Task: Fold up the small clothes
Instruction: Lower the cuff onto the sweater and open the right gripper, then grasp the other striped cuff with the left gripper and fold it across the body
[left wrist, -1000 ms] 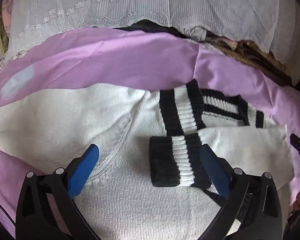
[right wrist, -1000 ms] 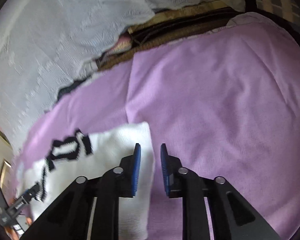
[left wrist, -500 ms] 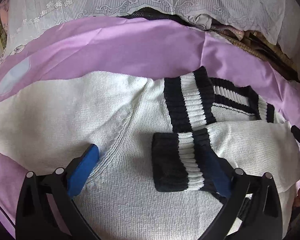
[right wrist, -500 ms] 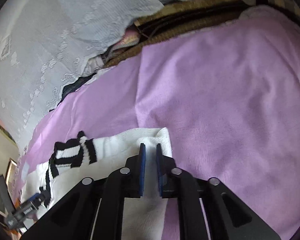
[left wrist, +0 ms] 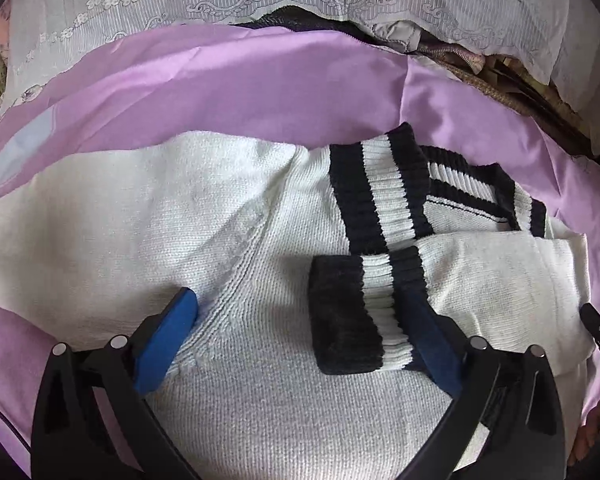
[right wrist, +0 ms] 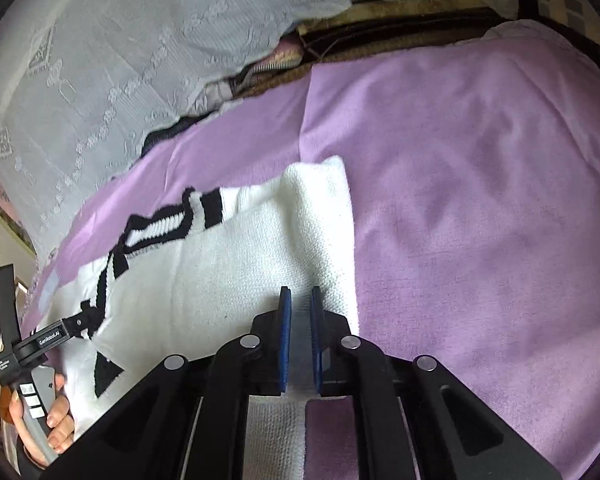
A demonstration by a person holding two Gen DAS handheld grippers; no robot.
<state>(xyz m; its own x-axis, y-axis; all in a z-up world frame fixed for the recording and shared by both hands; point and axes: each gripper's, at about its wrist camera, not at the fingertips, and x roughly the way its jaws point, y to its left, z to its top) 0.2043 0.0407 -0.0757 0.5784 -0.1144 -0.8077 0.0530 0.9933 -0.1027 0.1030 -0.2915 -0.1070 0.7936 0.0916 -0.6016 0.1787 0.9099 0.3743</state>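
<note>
Two grippers angled downward: right gripper [right wrist: 299, 300] pinched on the white sweater's [left wrist: 236, 264] folded edge, left gripper [left wrist: 300, 312] spread wide over its striped cuff [left wrist: 360, 312]. Sweater laid flat across purple cloth [right wrist: 480, 200]. Left hand [right wrist: 48, 420] wrapped round handle.

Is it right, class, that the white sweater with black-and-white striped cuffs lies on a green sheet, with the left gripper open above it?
Not quite. The sheet is lilac, not green, as the left wrist view shows. The white sweater with striped cuffs does lie on it, and the left gripper is open above it.
</note>
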